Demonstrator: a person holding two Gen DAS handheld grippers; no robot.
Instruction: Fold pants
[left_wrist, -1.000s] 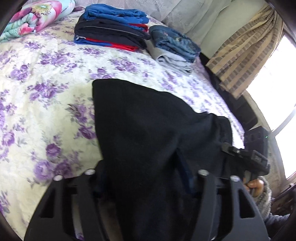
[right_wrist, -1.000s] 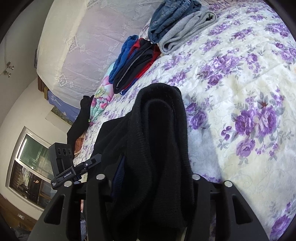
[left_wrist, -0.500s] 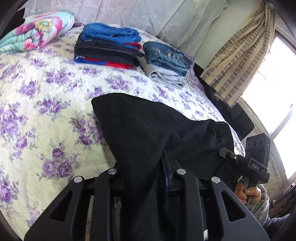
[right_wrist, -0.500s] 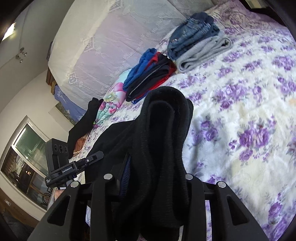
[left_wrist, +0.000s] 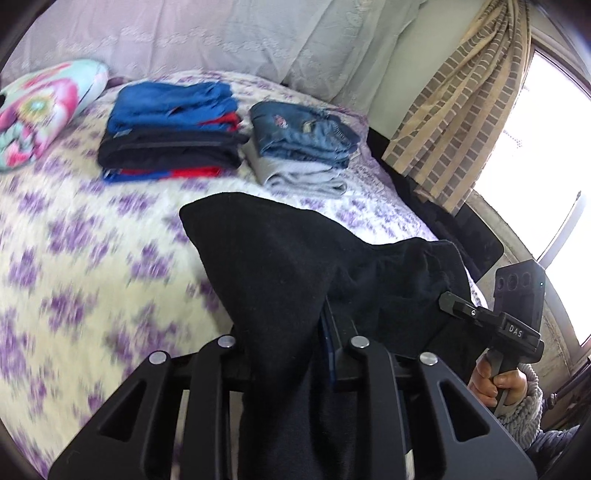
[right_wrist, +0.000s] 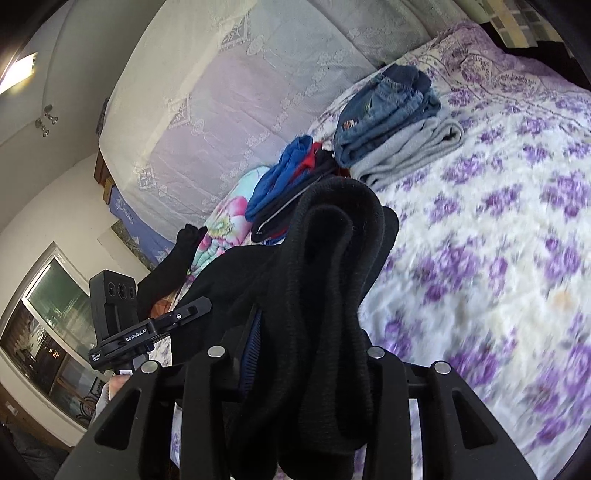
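The pants (left_wrist: 295, 266) hang between both grippers, above the near part of the bed (left_wrist: 92, 258). Behind them two stacks of folded clothes (left_wrist: 170, 140) (left_wrist: 303, 147) sit side by side on the bed, a pillow (left_wrist: 40, 110) left of them.

The soft knit pants (left_wrist: 295, 258) are plain black. The bedspread (left_wrist: 92, 236) is cream with purple flowers. At eleven o'clock lies a folded stack (left_wrist: 170, 136) of blue, black and red; at twelve, faded blue denim (left_wrist: 303, 133) over pale grey knit (left_wrist: 295, 177). The curtain (left_wrist: 454, 110) is tan with grey checks.
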